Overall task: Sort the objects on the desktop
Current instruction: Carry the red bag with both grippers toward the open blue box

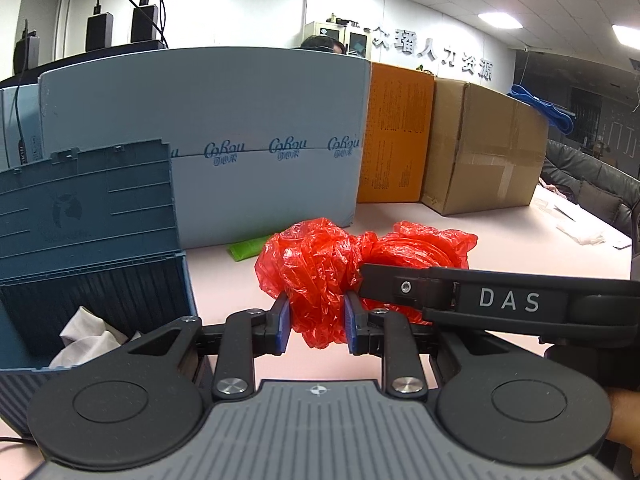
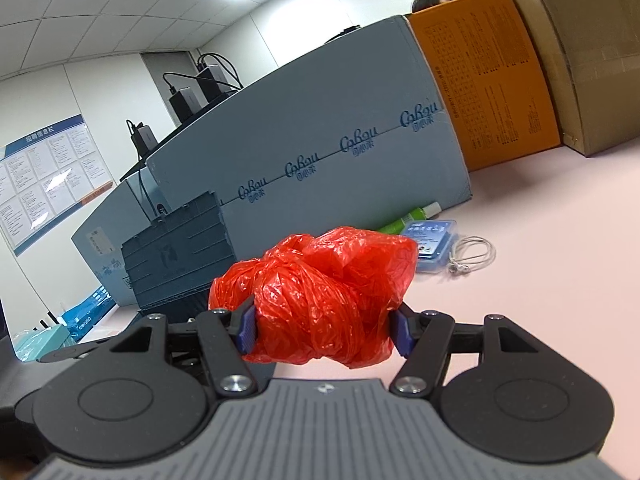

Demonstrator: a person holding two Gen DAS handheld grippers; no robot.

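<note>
A crumpled red plastic bag (image 1: 320, 264) is held above the pink desk by both grippers. My left gripper (image 1: 317, 322) is shut on a narrow bunch of the bag's near left end. My right gripper (image 2: 325, 330) is shut on the bulky other end of the red plastic bag (image 2: 320, 292), its jaws standing wide around it; one of its fingers (image 1: 404, 288) reaches in from the right in the left wrist view. An open blue storage box (image 1: 96, 280) with its lid up stands at the left, white cloth (image 1: 90, 336) inside.
A green tube (image 2: 404, 220), a blue plastic case (image 2: 434, 248) and a coiled white cable (image 2: 472, 254) lie on the desk (image 2: 540, 280) behind the bag. Large cartons, pale blue (image 1: 240, 120), orange (image 1: 396, 136) and brown (image 1: 484, 148), wall off the back.
</note>
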